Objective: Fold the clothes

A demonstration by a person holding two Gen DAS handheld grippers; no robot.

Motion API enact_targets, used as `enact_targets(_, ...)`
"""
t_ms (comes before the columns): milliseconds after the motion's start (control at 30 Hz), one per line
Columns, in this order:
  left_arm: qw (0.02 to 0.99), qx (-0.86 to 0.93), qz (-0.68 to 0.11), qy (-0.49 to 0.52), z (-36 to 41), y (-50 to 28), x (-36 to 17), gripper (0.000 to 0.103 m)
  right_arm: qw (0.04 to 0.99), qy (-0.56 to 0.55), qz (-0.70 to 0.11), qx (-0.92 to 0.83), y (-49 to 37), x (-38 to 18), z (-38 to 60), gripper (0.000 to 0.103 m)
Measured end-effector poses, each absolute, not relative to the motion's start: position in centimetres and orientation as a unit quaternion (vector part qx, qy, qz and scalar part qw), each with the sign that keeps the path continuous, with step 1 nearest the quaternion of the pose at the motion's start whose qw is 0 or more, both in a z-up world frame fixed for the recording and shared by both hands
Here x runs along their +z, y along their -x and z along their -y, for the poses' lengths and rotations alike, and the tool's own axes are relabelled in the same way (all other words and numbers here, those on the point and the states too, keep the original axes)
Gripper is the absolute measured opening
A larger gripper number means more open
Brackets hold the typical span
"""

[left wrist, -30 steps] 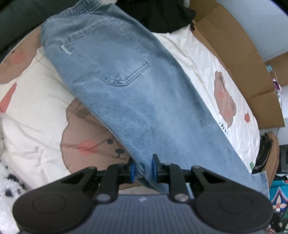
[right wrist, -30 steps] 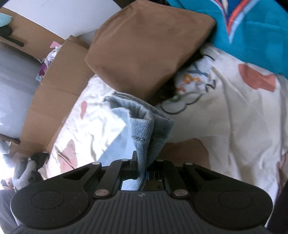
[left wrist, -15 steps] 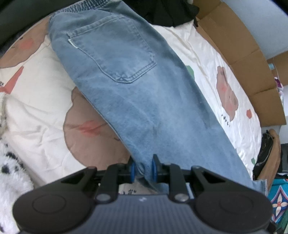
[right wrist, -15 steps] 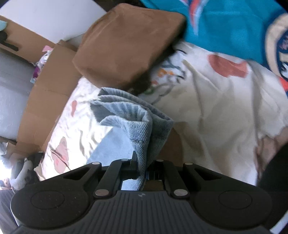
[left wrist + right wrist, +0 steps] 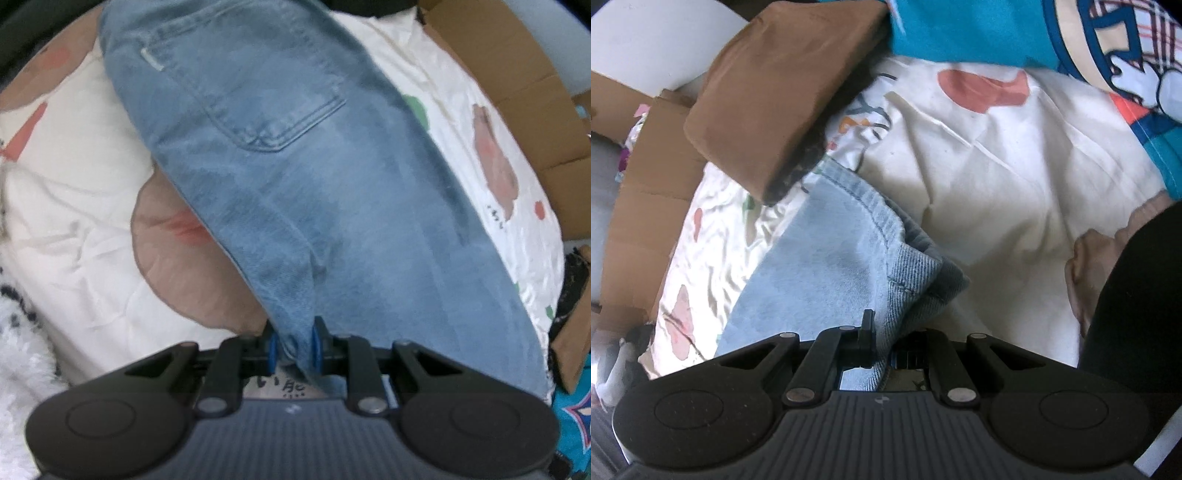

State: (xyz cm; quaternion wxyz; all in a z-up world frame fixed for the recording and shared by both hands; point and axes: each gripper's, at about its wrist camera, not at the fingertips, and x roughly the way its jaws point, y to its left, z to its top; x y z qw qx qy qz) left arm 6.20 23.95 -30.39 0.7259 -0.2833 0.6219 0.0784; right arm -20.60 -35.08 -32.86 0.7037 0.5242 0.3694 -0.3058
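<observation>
Lowering toward the bed, both hand-held grippers stay clamped on the jeans: left hand-held gripper pinching a side edge, right hand-held gripper the hem, which now settles flat ahead, ready for folding.

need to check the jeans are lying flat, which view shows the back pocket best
The left wrist view: the back pocket sits in full sight on the light blue jeans, stitching clear. The right wrist view shows only a hemmed edge of the jeans bunched at the right tool, no pocket.
</observation>
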Motion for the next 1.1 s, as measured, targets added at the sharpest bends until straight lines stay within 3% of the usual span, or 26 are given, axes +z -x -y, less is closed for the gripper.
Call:
enact_targets(133,0.716,0.092,-0.638,0.27,-24.0,-6.5,-30.8,0.027,0.672,-0.552,-0.37,-0.327,21.4,-34.5,35.9,0.009)
enact_targets(400,0.74,0.096,-0.625,0.231,-25.4,-6.8,-27.6,0.031,0.686,-0.531,-0.361,-0.341,24.2,-32.1,37.1,0.031)
enact_targets(533,0.756,0.118,-0.605,0.22,-26.3,-7.9,-25.7,0.046,0.696,-0.501,-0.387,-0.338,24.3,-30.2,37.7,0.031)
enact_targets(700,0.762,0.125,-0.603,0.199,-26.4,-9.5,-24.8,0.046,0.75,-0.43,-0.387,-0.321,23.9,-26.9,39.3,0.031)
enact_targets(833,0.773,0.123,-0.594,0.183,-26.0,-11.2,-23.9,0.054,0.77,-0.381,-0.416,-0.299,22.3,-26.3,39.9,0.031)
enact_targets(1100,0.772,0.131,-0.6,0.166,-25.3,-13.4,-24.6,0.054,0.802,-0.319,-0.447,-0.237,18.9,-26.8,37.4,0.041)
